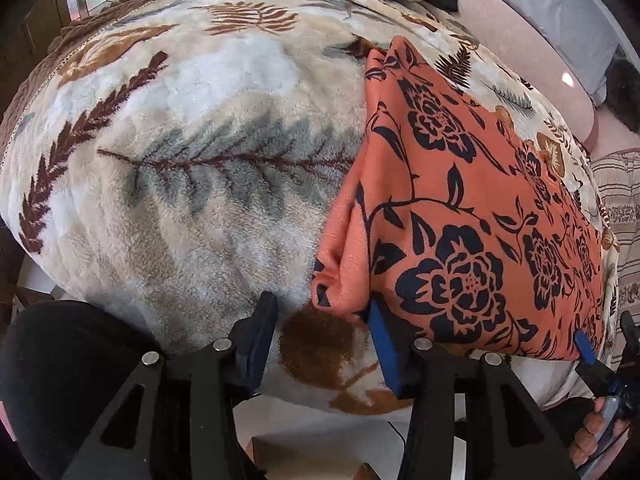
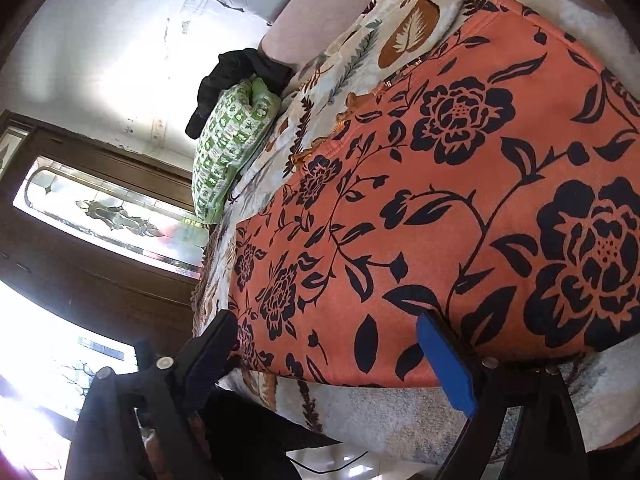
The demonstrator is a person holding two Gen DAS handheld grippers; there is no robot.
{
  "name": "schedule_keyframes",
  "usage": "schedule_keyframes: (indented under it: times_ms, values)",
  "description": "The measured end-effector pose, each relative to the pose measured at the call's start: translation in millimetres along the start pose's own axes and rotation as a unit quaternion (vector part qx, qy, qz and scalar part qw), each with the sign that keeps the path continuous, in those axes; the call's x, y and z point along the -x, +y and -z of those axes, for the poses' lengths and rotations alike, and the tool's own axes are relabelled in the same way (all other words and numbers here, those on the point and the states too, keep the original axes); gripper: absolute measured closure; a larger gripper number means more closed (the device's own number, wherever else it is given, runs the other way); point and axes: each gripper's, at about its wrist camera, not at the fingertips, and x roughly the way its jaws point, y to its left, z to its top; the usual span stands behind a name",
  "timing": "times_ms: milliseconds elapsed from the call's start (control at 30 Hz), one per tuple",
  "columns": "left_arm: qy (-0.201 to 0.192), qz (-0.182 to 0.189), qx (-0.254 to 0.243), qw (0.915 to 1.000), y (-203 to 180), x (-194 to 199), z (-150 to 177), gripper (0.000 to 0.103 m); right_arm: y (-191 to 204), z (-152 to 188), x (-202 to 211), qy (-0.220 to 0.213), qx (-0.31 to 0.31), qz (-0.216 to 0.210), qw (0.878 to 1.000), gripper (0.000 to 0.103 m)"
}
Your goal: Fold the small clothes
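Observation:
An orange cloth [image 1: 460,208] with a dark flower print lies flat on a plush leaf-patterned blanket [image 1: 180,160]. Its near left corner is bunched. My left gripper [image 1: 320,320] points down at that corner with its jaws partly apart: the blue-padded finger [image 1: 380,344] touches the cloth's edge, while the other finger [image 1: 260,320] rests on bare blanket. In the right wrist view the cloth [image 2: 440,200] fills the frame. My right gripper [image 2: 332,348] stands wide open over the cloth's near edge, gripping nothing. Its blue pad [image 1: 584,348] also shows at the cloth's near right corner.
A green patterned pillow [image 2: 228,148] and a black garment [image 2: 240,76] lie at the blanket's far end. A grey pillow [image 1: 560,20] sits on a pink surface beyond. Striped fabric [image 1: 616,208] is at the right. The blanket's near edge drops to a white floor [image 1: 320,420].

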Motion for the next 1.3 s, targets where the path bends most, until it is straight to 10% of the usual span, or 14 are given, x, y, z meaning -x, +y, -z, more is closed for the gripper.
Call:
schedule_keyframes:
  times_ms: [133,267,433,567,600,667,1100,1300]
  values:
    - [-0.076,-0.005,-0.048,0.9959,-24,44,-14,0.053,-2,-1,6,-0.009,-0.005,-0.005,1.0,0.01]
    - [-0.13,-0.018,-0.113,0.9848,-56,57,-62,0.028,-2,-1,9,-0.016,-0.004,-0.006,1.0,0.01]
    - [-0.119,-0.056,-0.204,0.9701,-92,0,-144,0.028,-1,-3,6,-0.015,0.003,-0.004,1.0,0.01]
    - [-0.094,-0.055,-0.199,0.9739,-94,-37,-176,0.03,0,-3,6,-0.017,0.01,-0.001,1.0,0.01]
    - [-0.082,-0.047,-0.192,0.9768,-92,-44,-179,0.036,-1,-3,6,-0.016,0.009,-0.001,1.0,0.01]
    - [-0.041,-0.043,-0.186,0.9807,-88,-59,-181,0.098,-1,-4,4,-0.016,0.008,0.0,1.0,0.01]
    - [-0.083,-0.037,-0.157,0.9833,-68,-62,-172,0.099,22,-36,34,-0.052,0.023,-0.034,0.998,0.01]
    - [-0.086,-0.03,-0.153,0.984,-63,-62,-173,0.099,-3,-137,65,-0.142,0.065,0.196,0.968,0.01]
